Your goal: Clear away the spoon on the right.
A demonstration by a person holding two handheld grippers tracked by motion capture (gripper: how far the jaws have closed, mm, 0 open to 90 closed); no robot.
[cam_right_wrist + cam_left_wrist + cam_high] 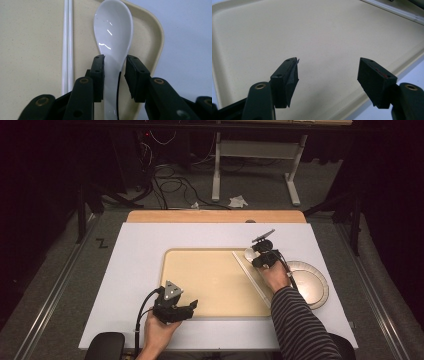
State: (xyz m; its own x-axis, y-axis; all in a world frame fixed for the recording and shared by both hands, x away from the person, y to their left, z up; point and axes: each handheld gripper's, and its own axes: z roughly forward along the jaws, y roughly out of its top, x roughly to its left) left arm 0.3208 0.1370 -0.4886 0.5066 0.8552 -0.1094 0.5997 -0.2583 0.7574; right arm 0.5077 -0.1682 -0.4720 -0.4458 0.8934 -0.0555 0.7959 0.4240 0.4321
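A white ceramic spoon point(113, 30) lies at the far right corner of the beige tray point(30, 37), bowl pointing away from me. My right gripper point(114, 60) straddles its handle: the left pad is against it, while a narrow gap shows at the right pad, so the jaws are open. A pair of white chopsticks point(68, 45) lies alongside the spoon on the tray. In the high view the right gripper point(260, 251) is over the spoon point(250, 253). My left gripper point(192, 306) rests at the tray's near edge, open and empty point(328, 65) over the bare tray point(312, 32).
The tray point(200, 280) sits on a white board on the table. A round grey plate point(310, 282) lies just right of the tray, partly under my right forearm. The chopsticks point(250, 275) run diagonally along the tray's right side.
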